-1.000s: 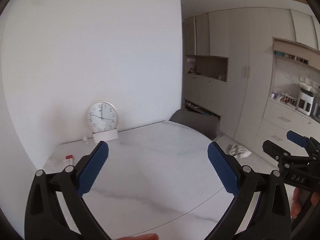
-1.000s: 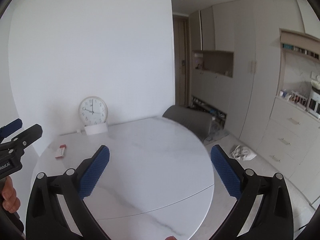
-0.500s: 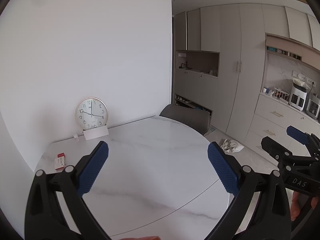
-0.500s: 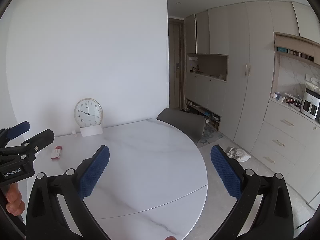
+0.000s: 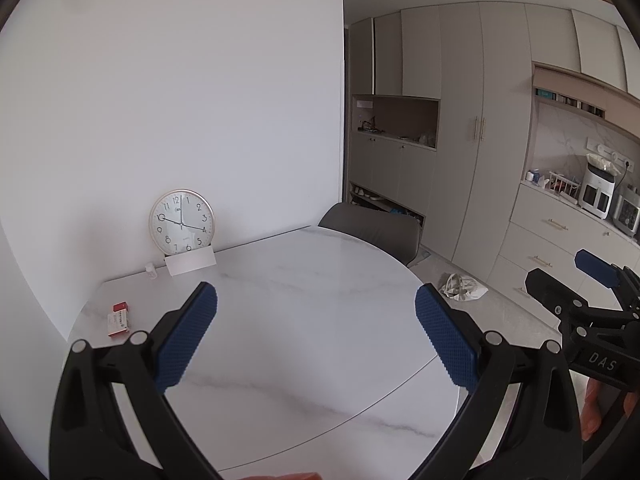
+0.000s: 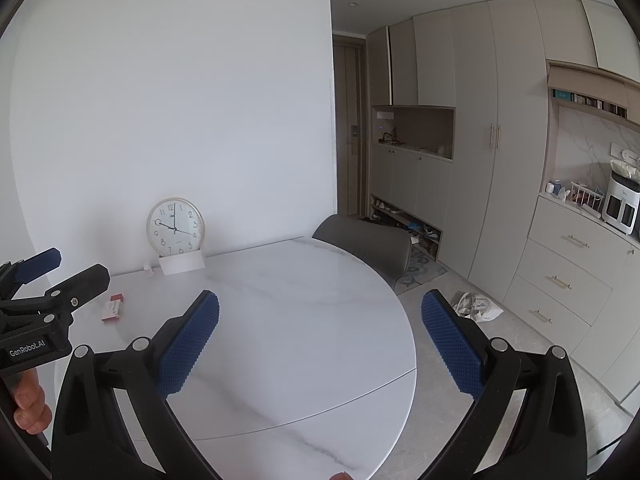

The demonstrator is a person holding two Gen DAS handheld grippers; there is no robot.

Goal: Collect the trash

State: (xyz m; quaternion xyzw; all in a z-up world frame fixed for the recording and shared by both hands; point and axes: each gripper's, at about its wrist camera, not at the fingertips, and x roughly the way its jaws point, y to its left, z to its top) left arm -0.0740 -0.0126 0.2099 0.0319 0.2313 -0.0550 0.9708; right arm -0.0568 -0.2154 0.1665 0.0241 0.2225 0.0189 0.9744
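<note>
Your left hand-held gripper [image 5: 316, 328] and right hand-held gripper [image 6: 320, 334] hang side by side above the marble desk [image 6: 304, 320], both spread wide with nothing between the blue pads. What looks like trash is in two places: a small red-and-white box [image 5: 119, 319] lies flat near the desk's far left corner, well apart from both grippers, and a crumpled white bag [image 6: 476, 307] lies on the floor beyond the desk, near the drawers. A round clock [image 5: 181, 221] leans on the wall, a white card [image 5: 190, 262] propped at its foot. No bin is in view, so how much is already collected cannot be judged; those two pieces are uncollected.
</note>
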